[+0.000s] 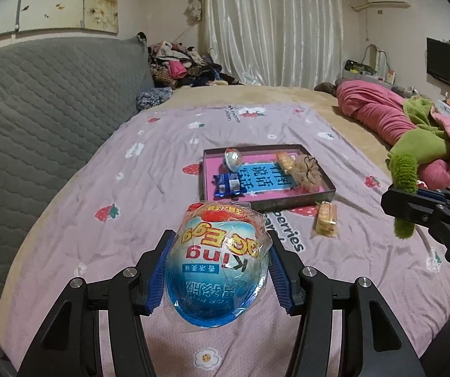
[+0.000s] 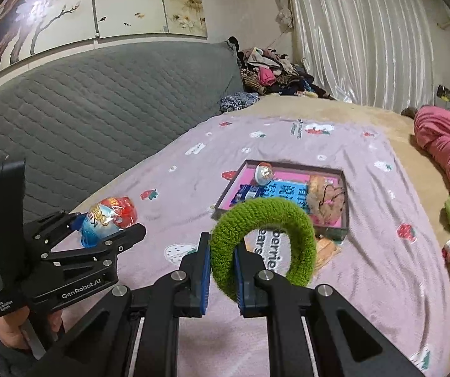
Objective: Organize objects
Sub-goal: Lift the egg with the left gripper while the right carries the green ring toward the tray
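My left gripper (image 1: 220, 245) is shut on a blue and red egg-shaped toy in clear wrap (image 1: 218, 267), held above the pink bedspread; the same egg (image 2: 108, 220) shows in the right wrist view. A fuzzy green ring (image 2: 262, 238) stands upright, pinched by my right gripper (image 2: 221, 248), and the ring (image 1: 403, 176) appears at the right edge of the left wrist view. Ahead lies a shallow box tray (image 1: 325, 185) (image 2: 345, 194) holding a smaller egg (image 1: 232, 158), a blue packet (image 1: 229, 185), a yellow snack (image 1: 286, 160) and a beige scrunchie (image 1: 306, 172).
A yellow wrapped snack (image 1: 326, 220) lies on the bedspread just in front of the tray. A grey quilted headboard (image 1: 52, 110) runs along the left. A pink quilt (image 1: 382, 116) and green cloth lie at the right; clothes (image 1: 181, 62) are piled at the back.
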Available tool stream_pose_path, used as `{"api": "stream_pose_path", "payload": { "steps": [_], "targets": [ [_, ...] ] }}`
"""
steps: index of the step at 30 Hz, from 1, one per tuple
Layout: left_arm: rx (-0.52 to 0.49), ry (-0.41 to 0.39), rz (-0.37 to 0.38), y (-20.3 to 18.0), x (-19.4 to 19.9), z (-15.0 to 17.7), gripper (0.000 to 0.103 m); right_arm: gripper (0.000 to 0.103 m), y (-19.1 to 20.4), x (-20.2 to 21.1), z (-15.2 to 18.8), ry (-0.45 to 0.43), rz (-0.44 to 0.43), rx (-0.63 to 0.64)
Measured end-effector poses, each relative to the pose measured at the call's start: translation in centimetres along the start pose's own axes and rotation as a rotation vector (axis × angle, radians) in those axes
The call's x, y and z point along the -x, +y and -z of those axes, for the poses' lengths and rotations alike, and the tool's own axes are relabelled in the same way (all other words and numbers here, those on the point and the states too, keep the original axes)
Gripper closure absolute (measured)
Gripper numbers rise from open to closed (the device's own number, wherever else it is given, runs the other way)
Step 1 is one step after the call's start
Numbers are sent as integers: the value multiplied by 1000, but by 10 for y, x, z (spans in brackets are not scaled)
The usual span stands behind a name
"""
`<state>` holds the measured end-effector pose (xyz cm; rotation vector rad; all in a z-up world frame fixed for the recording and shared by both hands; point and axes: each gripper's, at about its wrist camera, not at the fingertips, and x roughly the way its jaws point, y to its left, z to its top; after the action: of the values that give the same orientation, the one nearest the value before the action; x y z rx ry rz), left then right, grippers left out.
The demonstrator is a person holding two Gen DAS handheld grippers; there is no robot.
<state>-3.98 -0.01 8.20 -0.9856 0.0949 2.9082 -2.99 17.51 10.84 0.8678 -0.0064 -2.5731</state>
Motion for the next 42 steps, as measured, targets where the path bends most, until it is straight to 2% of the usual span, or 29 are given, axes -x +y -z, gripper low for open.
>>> {"api": "stream_pose_path", "payload": {
  "steps": [9,20,42],
  "targets": [
    [-36,-14,-13,-9,-11,-35,45,89,-5,-4,-25,-7,16,30],
    [-13,-34,-6,-5,-31,-76,45,89,-9,-21,-61,-12,20,69],
    [0,-45,2,-2,-80,-132,45,89,-29,-69,-102,1,15,67]
  ]
}}
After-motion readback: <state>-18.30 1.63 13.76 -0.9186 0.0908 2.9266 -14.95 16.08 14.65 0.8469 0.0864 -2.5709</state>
